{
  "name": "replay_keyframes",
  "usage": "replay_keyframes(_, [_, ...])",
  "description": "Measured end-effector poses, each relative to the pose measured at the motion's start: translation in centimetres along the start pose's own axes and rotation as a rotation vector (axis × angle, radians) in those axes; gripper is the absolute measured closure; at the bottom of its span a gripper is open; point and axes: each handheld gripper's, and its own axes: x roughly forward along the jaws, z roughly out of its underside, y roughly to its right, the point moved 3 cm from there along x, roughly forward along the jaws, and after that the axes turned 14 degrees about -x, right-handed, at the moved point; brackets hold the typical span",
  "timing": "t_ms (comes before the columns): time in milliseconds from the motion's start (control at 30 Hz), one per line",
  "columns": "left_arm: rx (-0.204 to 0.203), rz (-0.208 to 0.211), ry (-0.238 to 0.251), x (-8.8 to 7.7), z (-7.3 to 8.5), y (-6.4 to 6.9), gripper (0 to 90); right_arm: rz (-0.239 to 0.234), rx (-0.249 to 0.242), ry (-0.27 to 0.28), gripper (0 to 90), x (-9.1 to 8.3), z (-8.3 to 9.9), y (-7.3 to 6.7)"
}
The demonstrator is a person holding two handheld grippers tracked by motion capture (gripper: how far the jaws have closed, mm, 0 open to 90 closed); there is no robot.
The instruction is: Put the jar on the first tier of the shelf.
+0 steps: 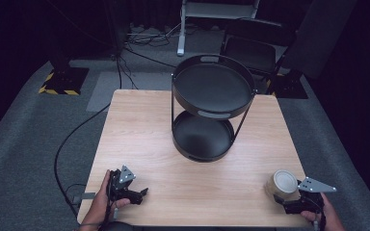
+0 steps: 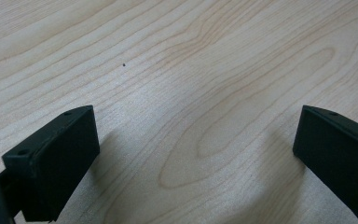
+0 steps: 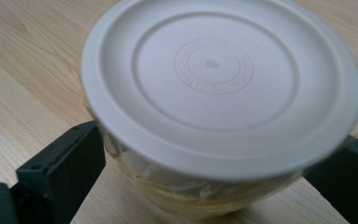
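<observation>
At the lower right of the high view, the right gripper (image 1: 289, 195) held a round lidded container (image 1: 283, 185) just above or on the wooden table (image 1: 144, 134); which of the 2 I could not tell. In the right gripper view its 2 black jaws were closed against the container's (image 3: 219, 93) sides, 1 at the lower left of the frame and 1 at the lower right, under the pale grey lid (image 3: 214, 65). The container sat tilted, its lid facing up toward the camera.

At the lower left of the high view, the left gripper (image 1: 142, 193) rested low over the table, held by a hand (image 1: 100, 202). In the left gripper view its jaws stood wide apart with bare wood (image 2: 191, 93) between them, gripping nothing.

A black 2-tier tray stand (image 1: 212, 86) stood at the upper middle of the table, well apart from both grippers.
</observation>
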Motion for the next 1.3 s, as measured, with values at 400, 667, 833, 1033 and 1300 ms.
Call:
replay_keyframes(400, [0.000, 0.000, 0.000, 0.00, 0.00, 0.00, 0.0, -0.001, 0.009, 0.013, 4.9, 0.49, -0.63, 0.18])
replay_keyframes(667, [-0.001, -0.001, 0.000, 0.00, 0.00, 0.00, 0.0, 0.004, 0.012, 0.022, 8.2, 0.61, -0.65, 0.28])
replay_keyframes(833, [0.000, -0.001, 0.000, -0.01, 0.01, 0.00, 0.0, 0.000, 0.011, 0.022, 8.5, 0.57, -0.66, 0.28])
replay_keyframes(1033, [-0.001, 0.000, 0.000, -0.01, 0.01, 0.02, 0.0, 0.002, 0.009, 0.009, 8.6, 0.54, -0.80, 0.20])
replay_keyframes(1300, [-0.001, 0.000, -0.001, -0.01, 0.01, 0.02, 0.0, 0.005, 0.017, 0.003, 8.8, 0.51, -0.91, 0.24])
